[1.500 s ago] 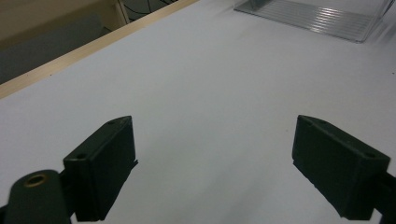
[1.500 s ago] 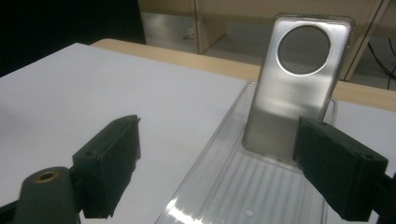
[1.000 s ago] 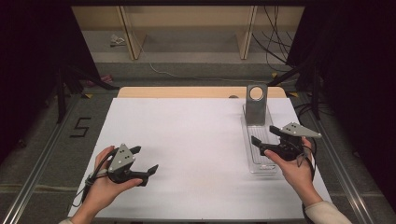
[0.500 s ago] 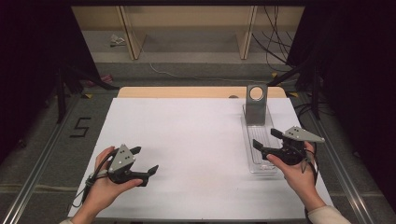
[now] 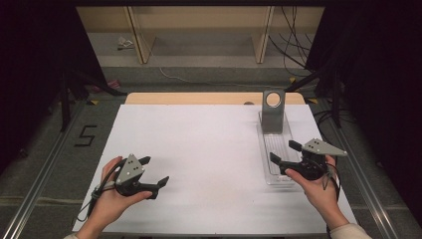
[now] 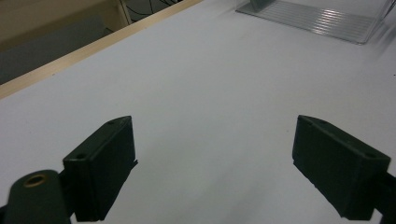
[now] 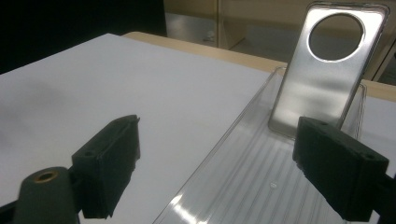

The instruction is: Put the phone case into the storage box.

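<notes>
Over the last second we drew the right gripper (image 5: 283, 153), jaws spread and empty, nearer along the clear plastic tray (image 5: 272, 149), away from its upright metal stand (image 5: 272, 110) at the far end. Left gripper (image 5: 153, 172) lay released on the white tabletop (image 5: 209, 149); no grasp seemed begun.

Even overhead light on the white table (image 5: 209, 149), bright; dark surroundings left and right. Soft faint shadows under both hands. Glare streaks on the clear tray (image 7: 243, 182) ribs and a soft sheen on the metal stand (image 7: 322, 88). In the gripper views the near jaws are slightly soft; the tray (image 6: 317, 18) at the far edge is blurred.
</notes>
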`<move>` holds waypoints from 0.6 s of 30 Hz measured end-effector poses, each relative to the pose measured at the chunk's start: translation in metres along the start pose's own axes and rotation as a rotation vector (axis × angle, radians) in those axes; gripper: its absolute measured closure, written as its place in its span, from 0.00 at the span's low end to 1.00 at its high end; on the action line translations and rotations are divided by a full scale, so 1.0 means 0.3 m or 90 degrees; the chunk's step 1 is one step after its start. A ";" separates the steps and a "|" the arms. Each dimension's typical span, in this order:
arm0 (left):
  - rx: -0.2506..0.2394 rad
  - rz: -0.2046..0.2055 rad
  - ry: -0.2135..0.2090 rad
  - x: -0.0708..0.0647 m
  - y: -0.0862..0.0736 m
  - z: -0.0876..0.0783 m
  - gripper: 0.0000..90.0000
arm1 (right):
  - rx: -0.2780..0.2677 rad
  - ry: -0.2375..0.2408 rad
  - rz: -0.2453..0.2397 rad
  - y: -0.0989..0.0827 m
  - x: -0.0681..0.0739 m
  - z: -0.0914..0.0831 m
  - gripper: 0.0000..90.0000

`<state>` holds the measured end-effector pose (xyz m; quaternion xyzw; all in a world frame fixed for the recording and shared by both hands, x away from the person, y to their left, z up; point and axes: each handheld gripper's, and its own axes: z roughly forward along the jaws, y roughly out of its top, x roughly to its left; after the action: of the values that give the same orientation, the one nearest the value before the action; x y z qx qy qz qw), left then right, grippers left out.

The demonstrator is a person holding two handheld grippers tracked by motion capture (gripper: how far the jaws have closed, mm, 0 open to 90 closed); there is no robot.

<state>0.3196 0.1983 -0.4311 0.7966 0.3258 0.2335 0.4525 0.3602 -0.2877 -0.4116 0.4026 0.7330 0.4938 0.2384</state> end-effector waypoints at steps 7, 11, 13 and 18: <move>0.000 0.000 0.000 0.000 -0.001 0.000 0.14 | -0.001 0.005 -0.005 -0.004 0.008 -0.003 0.18; 0.000 0.000 0.000 -0.001 0.000 0.001 0.14 | -0.004 0.005 -0.007 -0.003 0.009 -0.003 0.18; 0.000 0.000 -0.001 -0.001 -0.001 0.002 0.14 | -0.005 0.004 -0.006 -0.004 0.008 -0.002 0.18; 0.001 0.000 -0.002 -0.002 -0.001 0.004 0.14 | -0.009 0.002 -0.004 -0.004 0.004 -0.003 0.18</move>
<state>0.3198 0.1973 -0.4320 0.7973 0.3253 0.2316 0.4526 0.3583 -0.2874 -0.4123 0.3980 0.7311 0.4987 0.2415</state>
